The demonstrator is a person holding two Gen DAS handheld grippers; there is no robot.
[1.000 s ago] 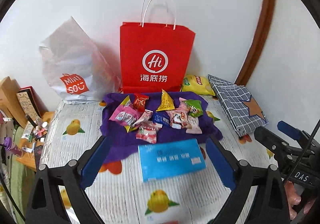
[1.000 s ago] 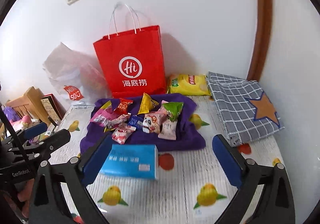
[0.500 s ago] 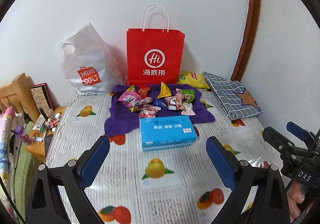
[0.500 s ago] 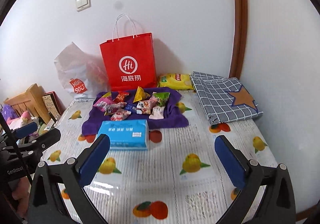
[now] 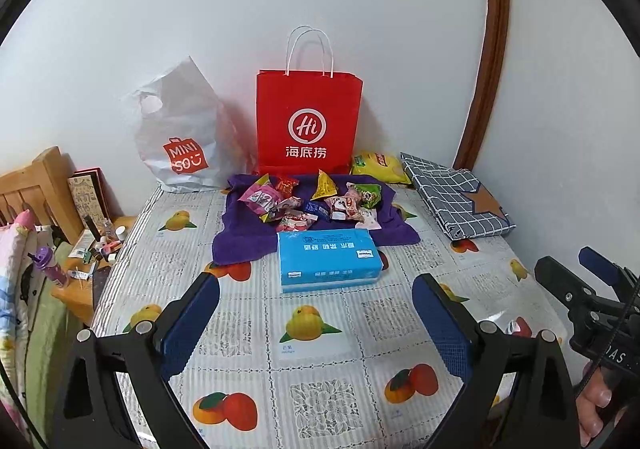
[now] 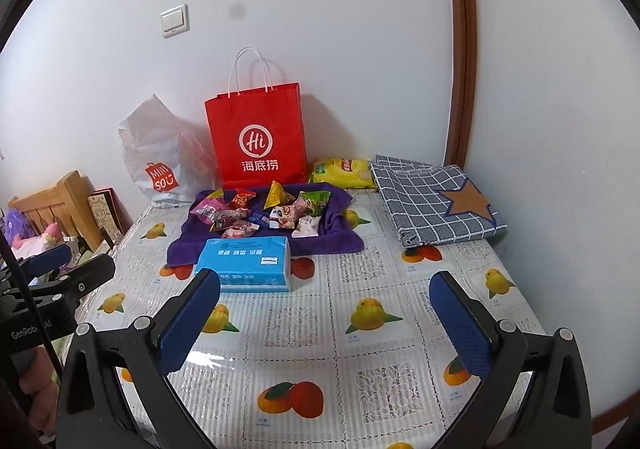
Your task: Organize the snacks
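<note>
The left gripper (image 5: 316,313) hangs above the table (image 5: 320,369) with its jaws spread wide and nothing between them. The right gripper (image 6: 326,313) does the same, jaws wide and empty.

The snacks (image 5: 312,205) lie in a loose heap on a purple cloth (image 5: 240,241), far ahead of both pairs of jaws and roughly on the middle line between the left gripper's fingers. From the right wrist view the snacks (image 6: 264,213) sit ahead and a little toward the left finger. A blue tissue box (image 5: 328,261) lies flat on the table just in front of the cloth, between the heap and the jaws, its far edge touching or overlapping the cloth.

Behind the heap a red paper bag (image 5: 308,125) stands upright against the wall. A white plastic bag (image 5: 180,137) leans beside it, to the left. A yellow chip bag (image 5: 380,167) lies to the right of the red bag, and a folded grey checked cloth (image 5: 456,201) lies further right, beyond the right finger's line.
</note>
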